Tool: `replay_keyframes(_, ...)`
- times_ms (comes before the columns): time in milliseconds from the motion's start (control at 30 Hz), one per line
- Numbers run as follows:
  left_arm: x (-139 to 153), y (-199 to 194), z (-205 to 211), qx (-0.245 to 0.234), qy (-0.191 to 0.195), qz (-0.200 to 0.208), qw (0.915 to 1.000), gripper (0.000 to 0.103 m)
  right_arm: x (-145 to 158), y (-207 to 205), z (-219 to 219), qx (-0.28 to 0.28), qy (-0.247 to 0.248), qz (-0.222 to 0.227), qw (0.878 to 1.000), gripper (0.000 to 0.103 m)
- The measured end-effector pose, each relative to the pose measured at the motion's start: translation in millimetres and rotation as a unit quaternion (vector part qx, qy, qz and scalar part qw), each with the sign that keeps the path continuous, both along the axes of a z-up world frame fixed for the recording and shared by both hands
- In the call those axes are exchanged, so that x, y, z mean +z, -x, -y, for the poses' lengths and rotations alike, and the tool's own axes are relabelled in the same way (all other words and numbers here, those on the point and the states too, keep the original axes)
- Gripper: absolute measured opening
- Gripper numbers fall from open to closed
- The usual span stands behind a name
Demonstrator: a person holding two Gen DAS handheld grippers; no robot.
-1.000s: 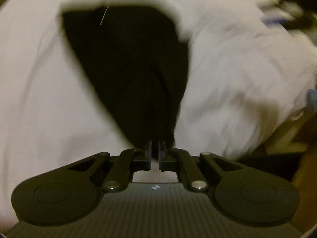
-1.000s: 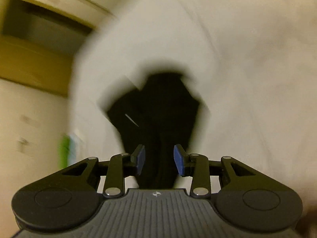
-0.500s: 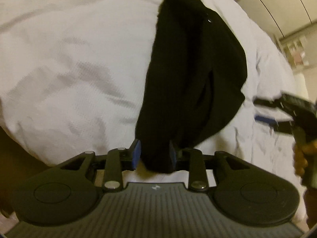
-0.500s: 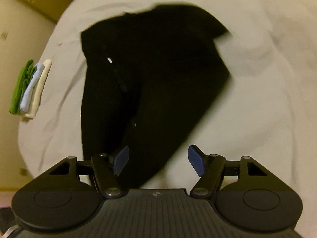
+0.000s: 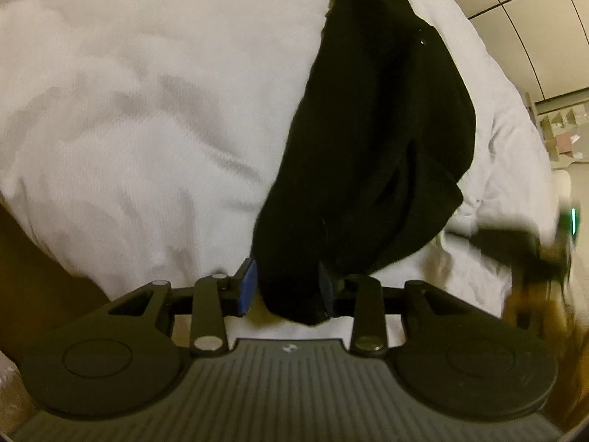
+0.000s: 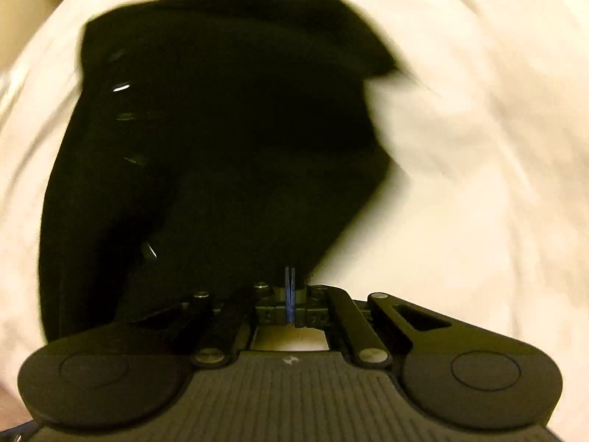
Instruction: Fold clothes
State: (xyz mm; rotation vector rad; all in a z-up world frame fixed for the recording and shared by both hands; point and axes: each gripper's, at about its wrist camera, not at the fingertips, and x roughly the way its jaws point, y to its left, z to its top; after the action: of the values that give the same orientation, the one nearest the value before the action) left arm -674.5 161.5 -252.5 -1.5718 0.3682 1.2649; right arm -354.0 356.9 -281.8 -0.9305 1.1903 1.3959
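A black garment [image 5: 371, 140] lies crumpled on the white bedding [image 5: 147, 110]. Its near end sits between the fingers of my left gripper [image 5: 285, 289]. The jaws are opening: the right pad touches the cloth and a thin gap shows beside the blue left pad [image 5: 246, 289]. In the right wrist view the same black garment [image 6: 221, 129] fills the middle, with small buttons down its left side. My right gripper [image 6: 289, 283] is shut, its blue pads together on the garment's near corner. That gripper shows as a dark blur [image 5: 515, 246] at the right of the left wrist view.
The white bedding [image 6: 460, 184] surrounds the garment on all sides. The bed's edge falls away to brown floor [image 5: 33, 258] at the lower left of the left wrist view. A pale panelled wall [image 5: 533, 18] and shelving stand at the far right.
My left jaws went from shut on the cloth to parted, and that view rolled. My right gripper dropped closer to the garment, spread wide, then shut at its corner.
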Motion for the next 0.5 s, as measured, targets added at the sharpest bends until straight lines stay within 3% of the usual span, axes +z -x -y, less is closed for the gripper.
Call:
replay_keyframes(67,-3,2,3,0.013,0.007,0.012,0.9998,0.035,0,-40,37,-0.052,0.030,-0.030,0.998,0.000)
replay_keyframes(167,-9,4,4,0.031,0.018,0.026,0.9990,0.036,1,-87,88,-0.113,0.061,-0.068,0.989,0.010)
replay_keyframes(200,-11,3,3,0.035,0.021,0.029,0.9987,0.036,6,-87,90,-0.108,0.054,-0.067,0.990,0.015)
replay_keyframes(233,-13,3,3,0.039,0.024,0.031,0.9985,0.036,12,-80,86,-0.090,0.041,-0.068,0.993,0.020)
replay_keyframes(300,-12,-1,-1,0.033,0.020,0.027,0.9989,0.036,25,-53,68,-0.043,0.004,-0.064,0.997,0.059)
replay_keyframes(367,-10,-5,-5,0.025,0.015,0.021,0.9994,0.036,36,-14,42,0.010,-0.035,-0.062,0.997,0.062)
replay_keyframes(500,-9,-12,-8,0.019,0.009,0.012,0.9997,0.037,33,46,-1,0.076,-0.057,-0.043,0.995,0.068)
